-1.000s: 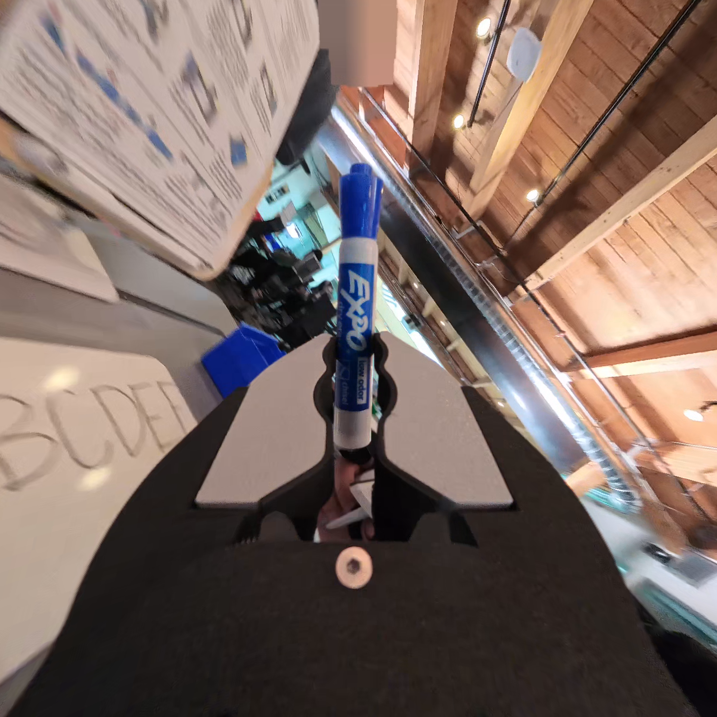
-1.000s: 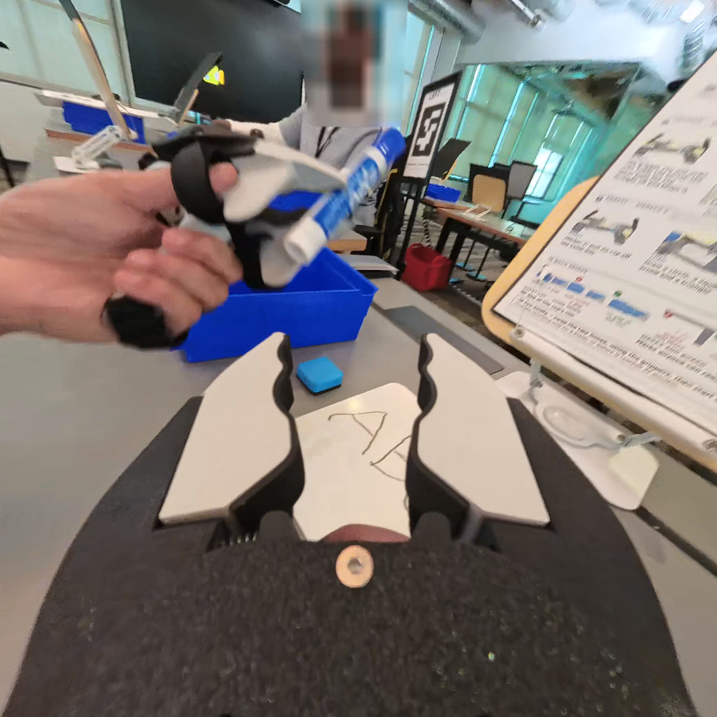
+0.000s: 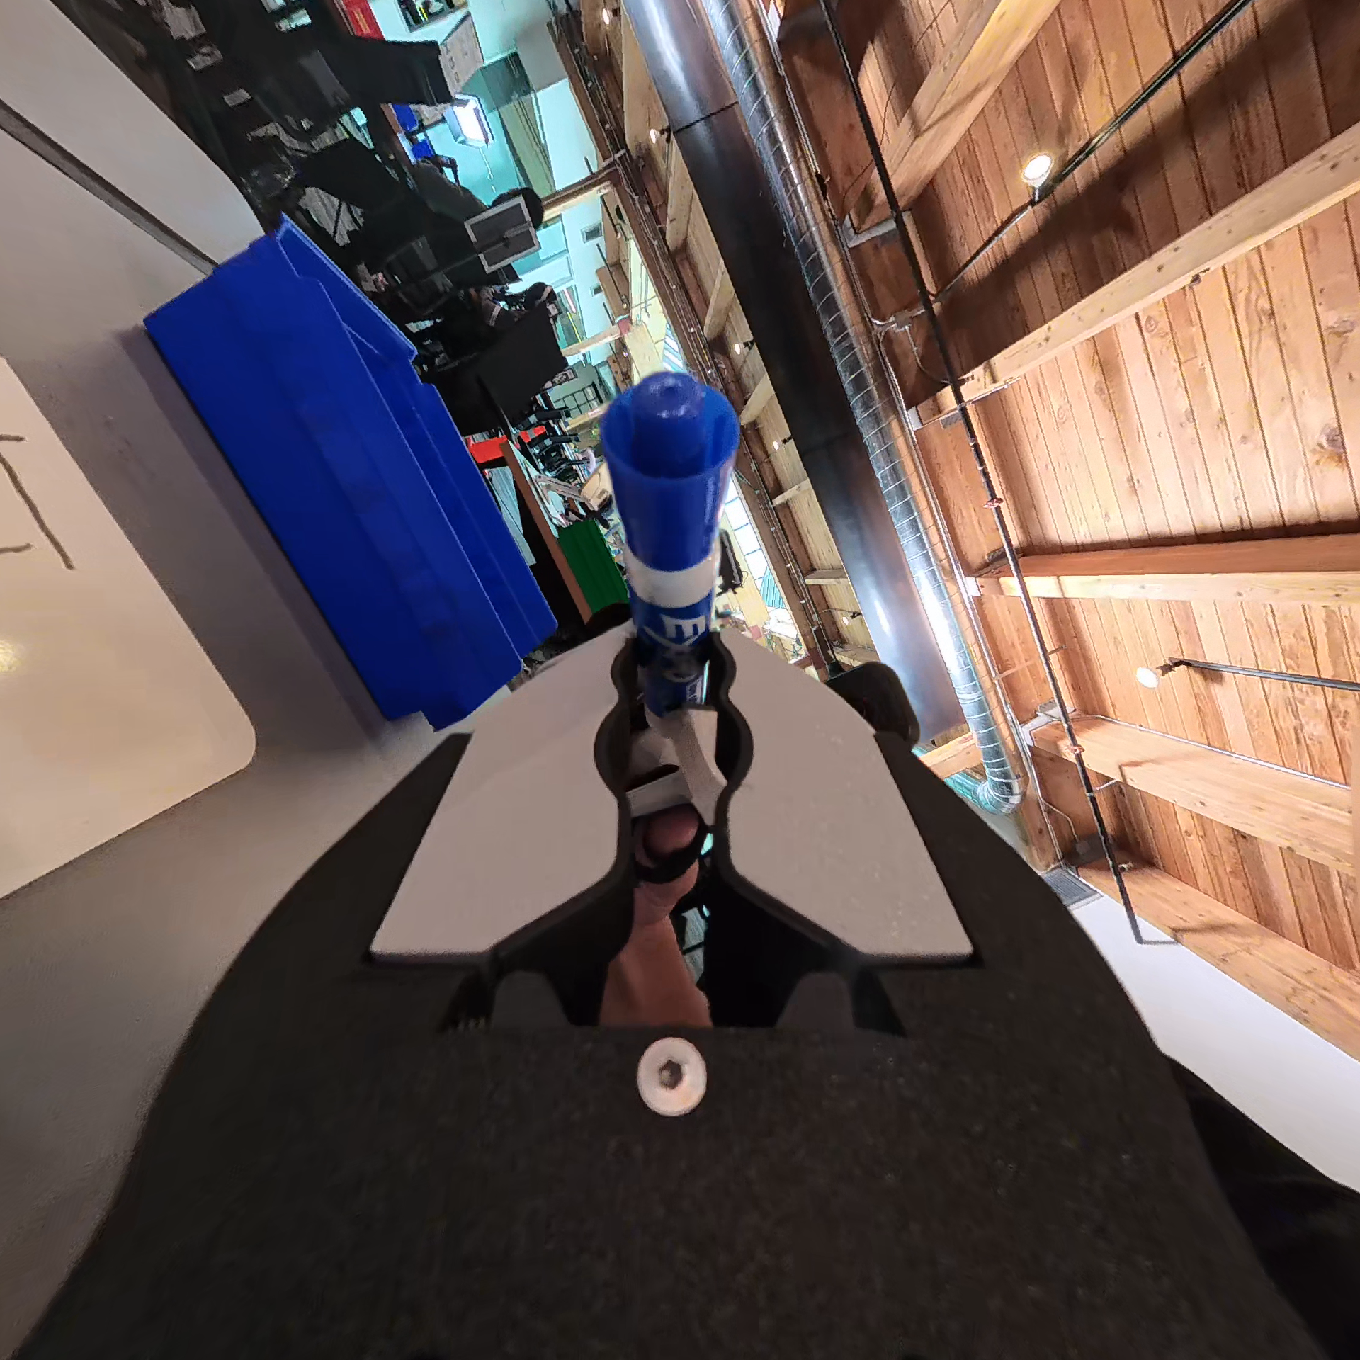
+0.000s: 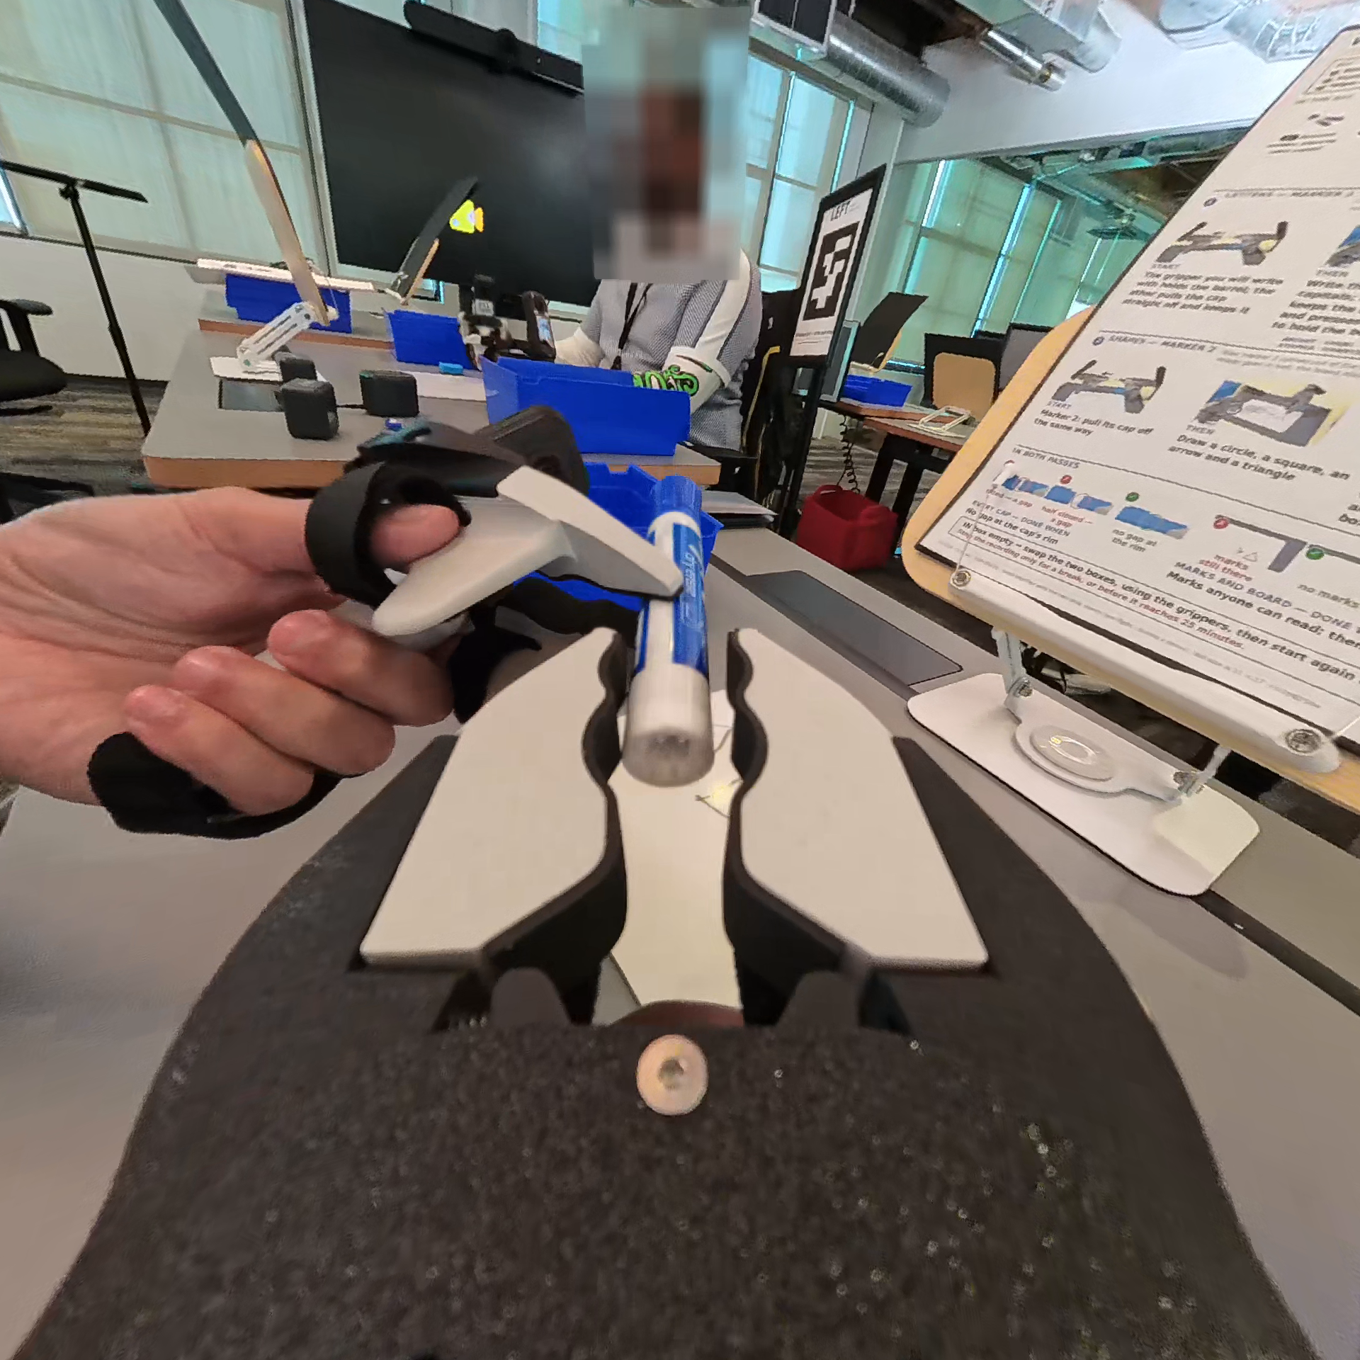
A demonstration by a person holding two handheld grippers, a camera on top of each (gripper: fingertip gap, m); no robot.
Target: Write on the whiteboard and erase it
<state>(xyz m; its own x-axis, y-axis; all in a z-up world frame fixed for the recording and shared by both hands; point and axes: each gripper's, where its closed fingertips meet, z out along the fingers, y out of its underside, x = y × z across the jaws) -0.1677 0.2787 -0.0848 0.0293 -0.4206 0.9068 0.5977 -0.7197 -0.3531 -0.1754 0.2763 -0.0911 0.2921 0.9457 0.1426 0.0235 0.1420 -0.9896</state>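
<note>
Swung down since a second ago, the light, slick blue marker [image 4: 673, 625], clamped mid-barrel by the left gripper [image 4: 662, 581], now hangs between the right gripper's [image 4: 673, 706] open, empty jaws, which should take its stiff barrel end.

ceiling [image 3: 1104, 368]: wood planks, spotlights | windows [image 4: 957, 243]: tall | desks [image 4: 221, 441]: grey

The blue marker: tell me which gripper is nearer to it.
Left. The left gripper is shut on the blue marker; the right gripper is open, the marker's white end between its fingers, untouched.

Capped blue marker [image 3: 670, 544] (tilted) over whiteboard [image 3: 96, 706]
</note>
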